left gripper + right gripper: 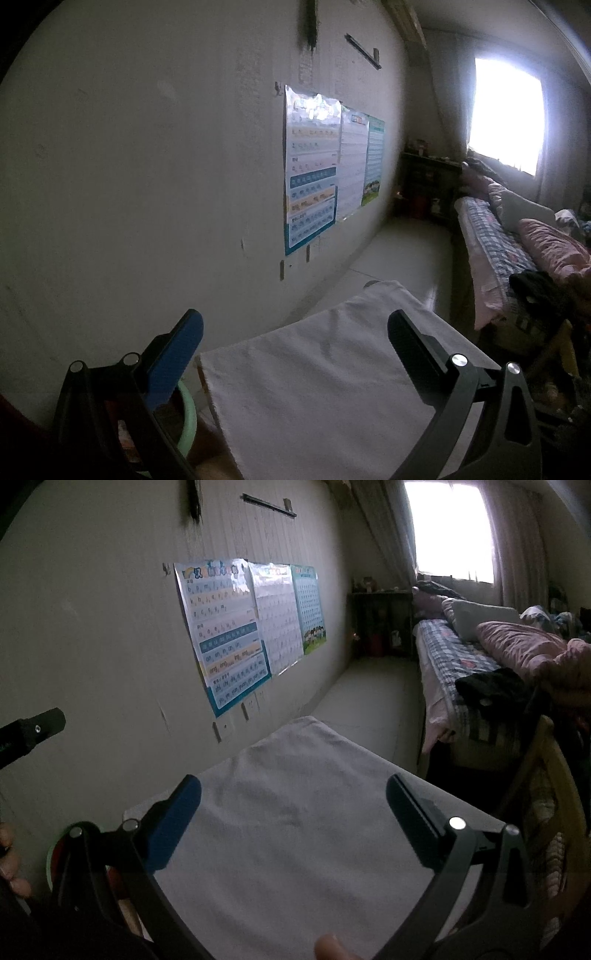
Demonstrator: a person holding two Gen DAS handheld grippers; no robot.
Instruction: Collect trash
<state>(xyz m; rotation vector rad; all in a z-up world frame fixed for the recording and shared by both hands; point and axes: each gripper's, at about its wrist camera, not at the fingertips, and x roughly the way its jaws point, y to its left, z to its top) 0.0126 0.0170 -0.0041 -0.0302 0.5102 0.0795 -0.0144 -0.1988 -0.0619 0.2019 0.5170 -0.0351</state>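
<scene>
A wall [147,166] with posters [314,166] runs left; a bed [480,657] lies right. Between them, a white-clothed table [295,830] sits under both the left gripper [295,339] and right gripper [293,805], fingers spread, empty. A green basin [184,410] sits beside the table. No trash visible.

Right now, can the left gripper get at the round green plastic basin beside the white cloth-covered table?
Probably yes: the green basin sits just below the open left gripper, beside the table, nothing between them.
</scene>
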